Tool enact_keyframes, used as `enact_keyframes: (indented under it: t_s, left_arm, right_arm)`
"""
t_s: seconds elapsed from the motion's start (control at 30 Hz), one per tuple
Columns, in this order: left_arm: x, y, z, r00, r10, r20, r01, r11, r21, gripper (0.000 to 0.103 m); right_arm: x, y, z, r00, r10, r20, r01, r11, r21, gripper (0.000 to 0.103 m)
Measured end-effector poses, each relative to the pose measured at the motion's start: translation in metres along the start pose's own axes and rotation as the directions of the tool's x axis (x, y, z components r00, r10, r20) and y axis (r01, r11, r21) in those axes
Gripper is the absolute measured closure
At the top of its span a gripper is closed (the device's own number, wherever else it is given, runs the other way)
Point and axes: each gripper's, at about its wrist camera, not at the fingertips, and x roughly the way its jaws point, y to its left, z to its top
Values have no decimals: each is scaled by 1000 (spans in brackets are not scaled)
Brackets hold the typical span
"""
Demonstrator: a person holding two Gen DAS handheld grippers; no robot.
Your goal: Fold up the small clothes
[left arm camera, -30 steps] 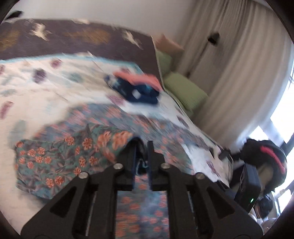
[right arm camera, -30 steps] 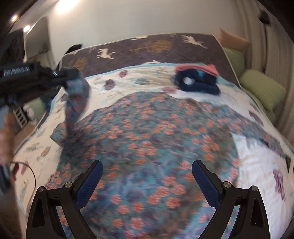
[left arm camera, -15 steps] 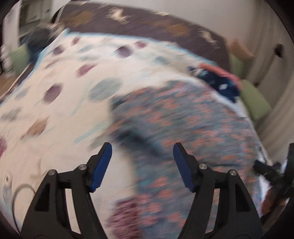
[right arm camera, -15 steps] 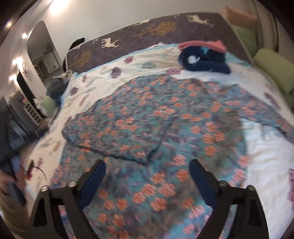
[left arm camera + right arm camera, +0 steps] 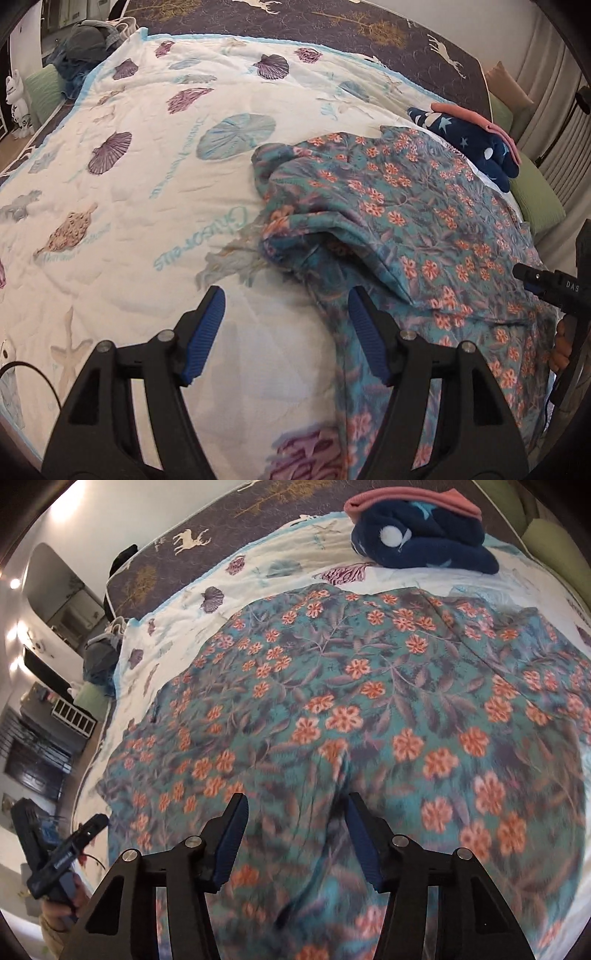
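Floral garment — thin, soft printed cloth, matt, creased. Quilt — stitched cotton-like cloth, puckered, matt. Left gripper and right gripper — matt black plastic frames, ribbed blue rubbery pads, small bright metal pins. Navy bundle looked fleecy.

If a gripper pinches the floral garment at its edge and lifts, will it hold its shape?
Probably not: the floral garment already lies rumpled, so it should drape and sag. It looks thin, likely light. Pushed, it would likely bunch on the quilt rather than slide flat.

Both wrist views close above bed, sharing floral garment.
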Motion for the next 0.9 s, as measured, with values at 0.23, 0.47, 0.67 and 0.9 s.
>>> enact_keyframes:
  t_s: [0.23,0.47,0.67,0.9]
  left_arm:
    - [19,-2,11,1000,-19,4,19,999,-27,33]
    - [23,-2,7,994,108,28,-108,994,4,32]
    - [20,2,1,991,125,49,-124,992,-12,30]
    - [10,-3,-6,986,157,60,-158,987,13,30]
  right_arm:
    - [5,30,22,996,90,6,-90,993,-78,97]
    - [-84,21,55,949,44,311,-22,997,-74,97]
    - [-41,-43,68,986,-38,162,32,999,40,96]
    - [-22,-70,49,988,-98,123,84,990,116,82]
